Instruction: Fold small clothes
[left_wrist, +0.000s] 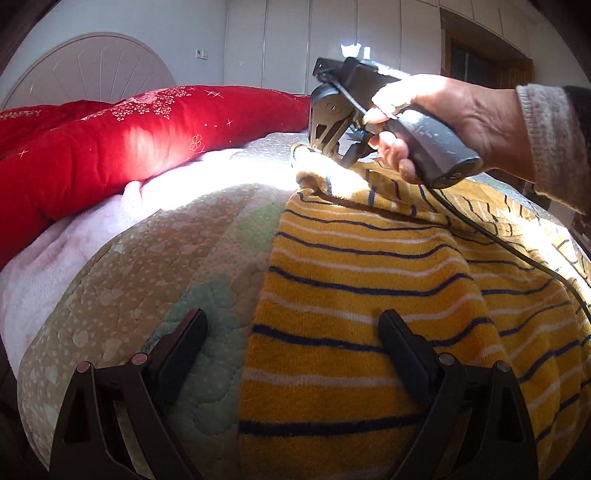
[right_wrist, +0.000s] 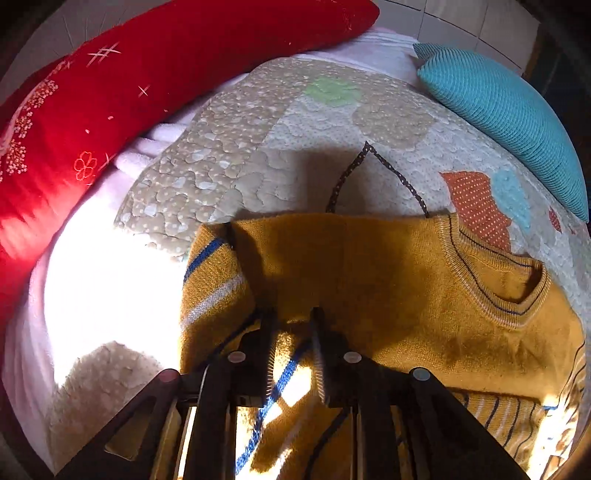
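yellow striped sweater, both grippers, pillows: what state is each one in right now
yellow striped sweater: lying on the quilt, part folded, one fold pinched
left gripper: open, over the sweater's edge
right gripper: shut on a sweater fold
red pillow: lying along the bed
teal pillow: lying on the quilt

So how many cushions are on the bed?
2: a long red one at the far left edge, a teal one at the far right. Others may be out of view.
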